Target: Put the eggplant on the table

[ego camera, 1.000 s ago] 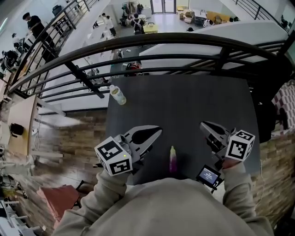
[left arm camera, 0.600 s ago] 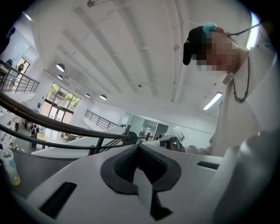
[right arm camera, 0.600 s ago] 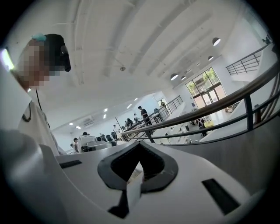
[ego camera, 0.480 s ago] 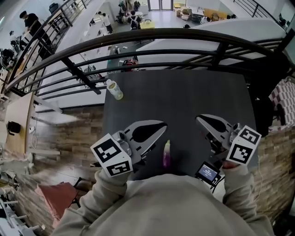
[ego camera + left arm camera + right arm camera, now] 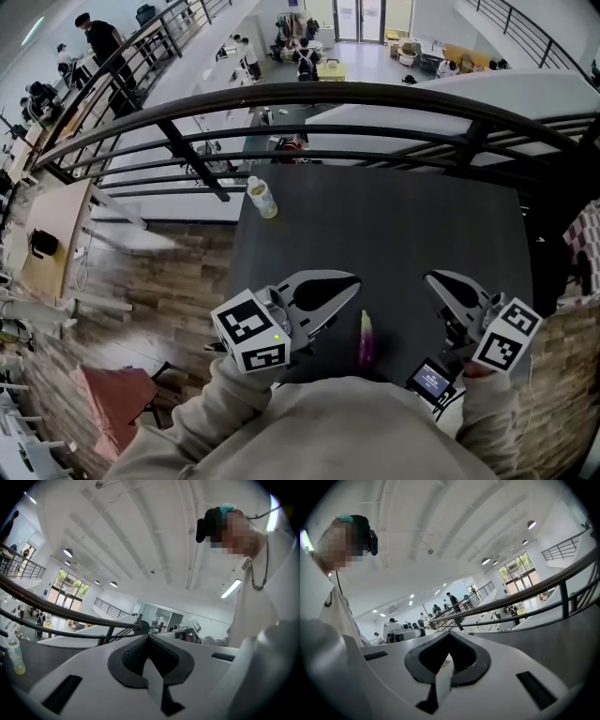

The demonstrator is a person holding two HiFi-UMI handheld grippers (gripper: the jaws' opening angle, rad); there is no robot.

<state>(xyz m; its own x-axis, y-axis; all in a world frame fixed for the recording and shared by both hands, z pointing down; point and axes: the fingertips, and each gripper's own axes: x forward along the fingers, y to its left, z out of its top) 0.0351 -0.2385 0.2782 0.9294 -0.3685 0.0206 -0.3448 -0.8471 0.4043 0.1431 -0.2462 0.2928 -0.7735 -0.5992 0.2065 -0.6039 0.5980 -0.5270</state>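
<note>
Bottle with a pale yellowish fill stands at the dark table's far left corner, eggplant lies flat by the near edge, and left gripper and right gripper flank it, pointing away, jaws pressed together, empty.

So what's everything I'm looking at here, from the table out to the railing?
table: one, dark grey, in front of the person.
eggplant: one, purple with a pale end, lying on the table's near edge, between the grippers and touching neither.
bottle: one, clear with a pale label, at the table's far left corner.
railing: one, black, beyond the table.
screen device: one, dark and lit, beside the right gripper.
people: several, far off, beyond the railing.
left gripper: one, white, jaws shut, empty.
right gripper: one, white, jaws shut, empty.
</note>
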